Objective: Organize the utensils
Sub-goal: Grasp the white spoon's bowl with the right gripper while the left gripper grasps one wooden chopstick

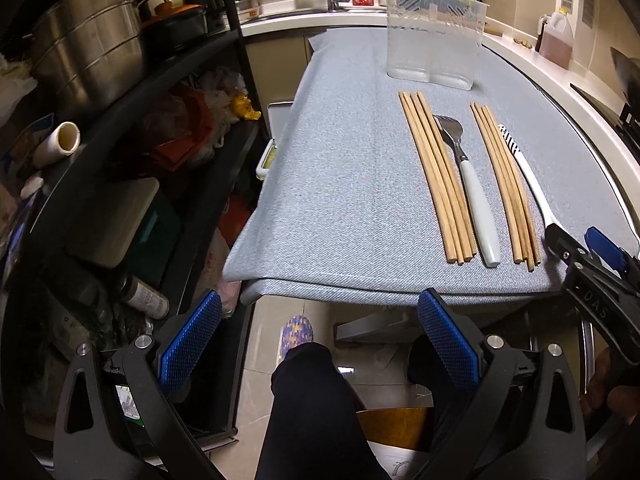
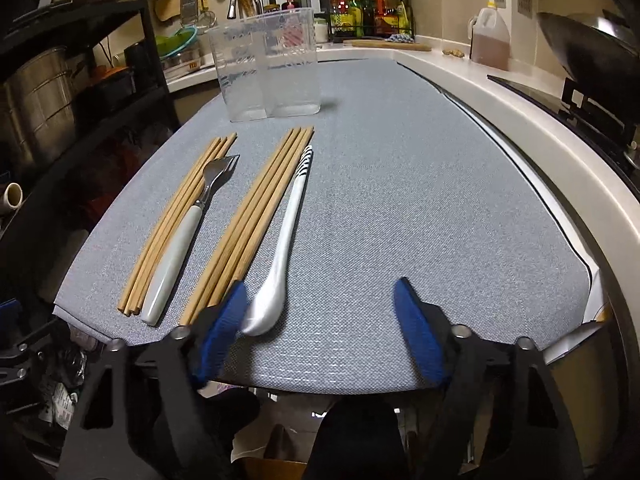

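Observation:
On the grey-blue cloth (image 2: 400,200) lie two bundles of wooden chopsticks (image 2: 180,216) (image 2: 256,216), a fork with a pale handle (image 2: 180,248) between them, and a white spoon with a striped handle end (image 2: 280,248). A clear two-compartment container (image 2: 268,64) stands empty at the far end. My right gripper (image 2: 320,300) is open over the near edge, its left pad beside the spoon's bowl. My left gripper (image 1: 320,320) is open, held below and before the table's near edge. The same chopsticks (image 1: 436,176), fork (image 1: 472,192), spoon (image 1: 524,172) and container (image 1: 436,36) show in the left wrist view.
A black shelf rack with steel pots (image 1: 88,52) stands left of the table. A white counter (image 2: 540,120) curves along the right with an oil jug (image 2: 490,40) and a wok (image 2: 592,44). A sink and bottles are behind. The person's legs (image 1: 316,400) are below.

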